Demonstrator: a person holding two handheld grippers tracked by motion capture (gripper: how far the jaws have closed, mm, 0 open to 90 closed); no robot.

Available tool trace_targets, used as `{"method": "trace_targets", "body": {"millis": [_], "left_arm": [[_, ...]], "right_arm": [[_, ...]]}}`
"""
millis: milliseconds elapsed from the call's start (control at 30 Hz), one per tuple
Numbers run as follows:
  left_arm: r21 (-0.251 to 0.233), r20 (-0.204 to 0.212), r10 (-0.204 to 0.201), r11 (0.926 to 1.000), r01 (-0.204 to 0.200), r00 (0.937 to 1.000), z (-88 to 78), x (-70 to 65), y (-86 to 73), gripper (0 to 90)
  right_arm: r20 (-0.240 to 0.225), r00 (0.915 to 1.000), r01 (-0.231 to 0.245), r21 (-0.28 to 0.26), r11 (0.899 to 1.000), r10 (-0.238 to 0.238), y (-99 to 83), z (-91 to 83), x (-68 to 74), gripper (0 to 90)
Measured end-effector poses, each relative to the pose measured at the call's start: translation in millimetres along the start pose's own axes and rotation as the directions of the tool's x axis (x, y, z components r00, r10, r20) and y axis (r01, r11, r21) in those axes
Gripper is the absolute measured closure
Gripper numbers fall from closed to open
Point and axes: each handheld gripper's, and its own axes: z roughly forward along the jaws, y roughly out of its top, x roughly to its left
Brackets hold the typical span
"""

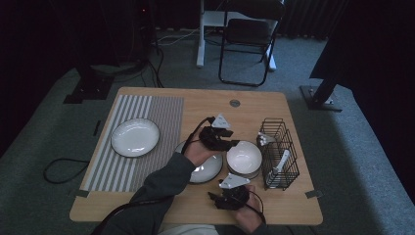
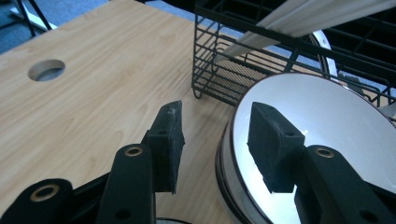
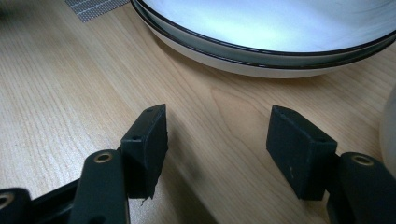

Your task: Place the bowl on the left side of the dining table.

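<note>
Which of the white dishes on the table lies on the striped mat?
The flat white plate at the far left lies fully on the striped grey placemat. The white bowl beside the black wire basket stands on bare wood.

Lab-like room: carpet floor, stands, folding chair.

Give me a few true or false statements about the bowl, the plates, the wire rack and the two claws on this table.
1. The left claw stands open, one jaw over the bowl. True.
2. The right claw grips a plate. False: it is open over bare wood.
3. The wire rack is right of the bowl. True.
4. The plate on the striped mat carries food. False: it is empty.
</note>
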Motion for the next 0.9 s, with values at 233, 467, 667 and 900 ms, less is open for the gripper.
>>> {"method": "trace_targets", "body": {"millis": [233,467,667,900], "left_arm": [[0.026,0.008,0.004,0.9997,-0.004,1.0,6.9,-3.0,-2.0,56.9],[0.078,0.024,-0.04,0.9962,0.038,0.9989,18.0,-4.2,-7.3,63.4],[0.111,0.036,-0.06,0.9922,0.055,0.9976,25.0,-4.6,-9.9,70.1],[0.13,0.02,-0.072,0.9892,0.069,0.9972,27.4,-4.1,-8.8,79.5]], "right_arm": [[0.001,1.0,-0.001,0.001,1.0,0.001,0.0,0.0,0.1,37.9],[0.0,1.0,0.001,0.0,1.0,-0.001,-0.1,0.1,0.0,37.8],[0.0,1.0,0.0,0.0,1.0,0.0,0.0,0.1,0.1,37.9],[0.001,1.0,0.0,0.0,1.0,0.0,-0.1,0.1,0.1,37.9]]}}
